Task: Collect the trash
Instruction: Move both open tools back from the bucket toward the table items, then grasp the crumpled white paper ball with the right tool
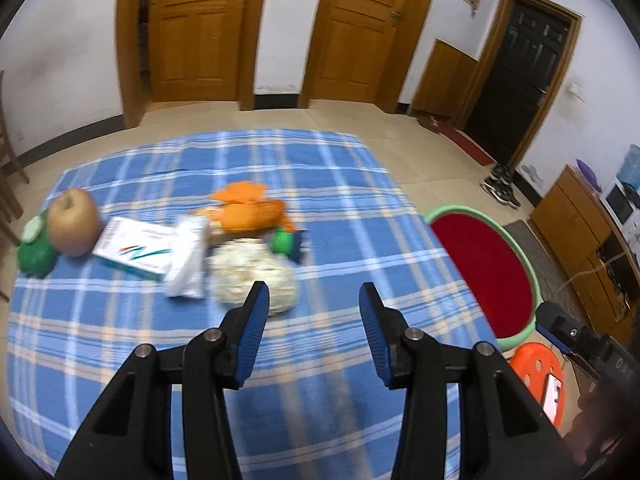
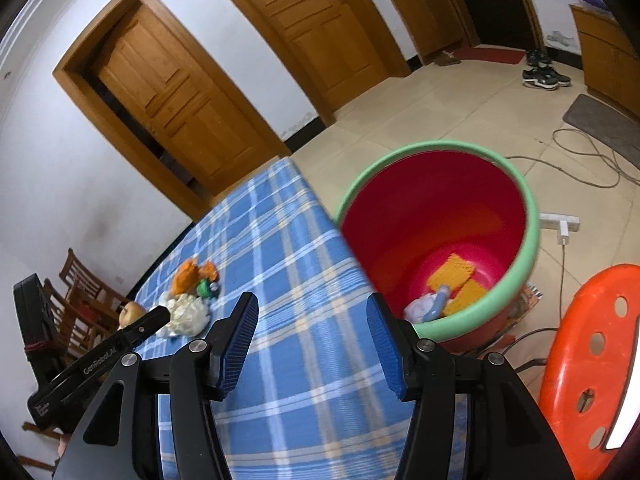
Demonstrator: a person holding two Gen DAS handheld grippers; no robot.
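Partway: both my left gripper and right gripper are hanging open, empty; bin is holding some scraps; crumpled paper and wrappers are waiting on the table.

Two closed wooden doors are seen far ahead of the tool. An orange plastic stool stands to its right, sneakers beyond.
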